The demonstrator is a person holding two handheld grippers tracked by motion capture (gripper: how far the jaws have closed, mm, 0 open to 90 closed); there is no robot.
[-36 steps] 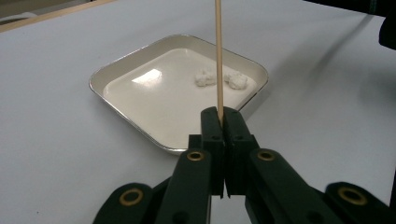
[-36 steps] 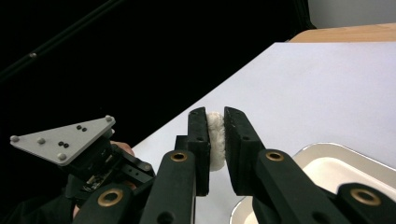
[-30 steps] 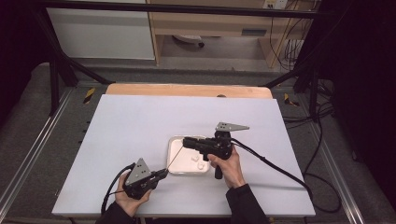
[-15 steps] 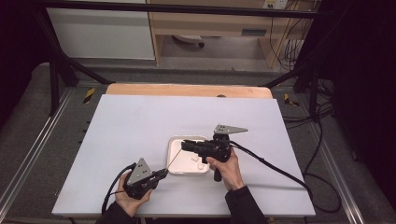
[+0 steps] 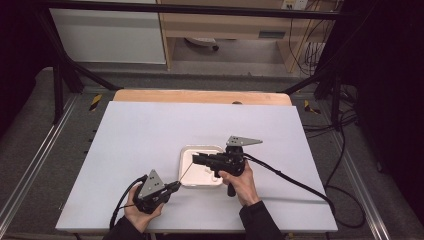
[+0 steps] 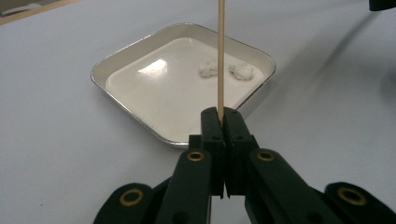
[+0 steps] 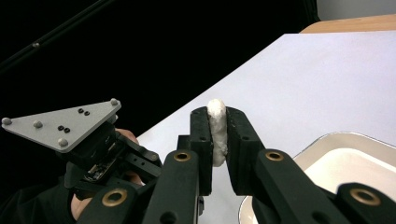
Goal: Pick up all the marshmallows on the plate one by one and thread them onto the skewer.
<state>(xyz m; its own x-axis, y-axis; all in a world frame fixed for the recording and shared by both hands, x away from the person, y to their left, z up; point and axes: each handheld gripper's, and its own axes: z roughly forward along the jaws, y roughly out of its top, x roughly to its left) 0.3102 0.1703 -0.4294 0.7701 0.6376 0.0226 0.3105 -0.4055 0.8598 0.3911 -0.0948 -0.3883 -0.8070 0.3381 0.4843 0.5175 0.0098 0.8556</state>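
Little has been shifted since the earlier high view: the right gripper (image 5: 196, 158) has been carried slightly toward the table's left edge above the shallow white square tray with a metallic rim (image 5: 184, 153), while the left gripper (image 5: 175, 186) has been kept in place near the table's front edge

In the high view, the tray is seen a little in front of the table's middle. The thin wooden skewer (image 5: 185, 172) is held out from the left gripper, slanting up toward the right gripper over the tray's front left corner. Both hands are seen at the front edge

In the left gripper view, the jaws are shut tight on the skewer (image 6: 221, 56), which stands straight up from between them. Two small white dough-like lumps (image 6: 208, 68) are left lying near the tray's (image 6: 140, 119) far right corner, close together

In the right gripper view, the jaws are closed almost fully on a soft white lump (image 7: 216, 126), squeezed upright between the pads. The left gripper's grey plate (image 7: 60, 123) is seen beyond, and the tray's rim (image 7: 327, 138) below right

The work is judged to be threading white lumps onto the skewer. One lump has been lifted out but is not yet pierced; no lump is seen on the skewer. Two more are left in the tray, so most of the job is judged to remain
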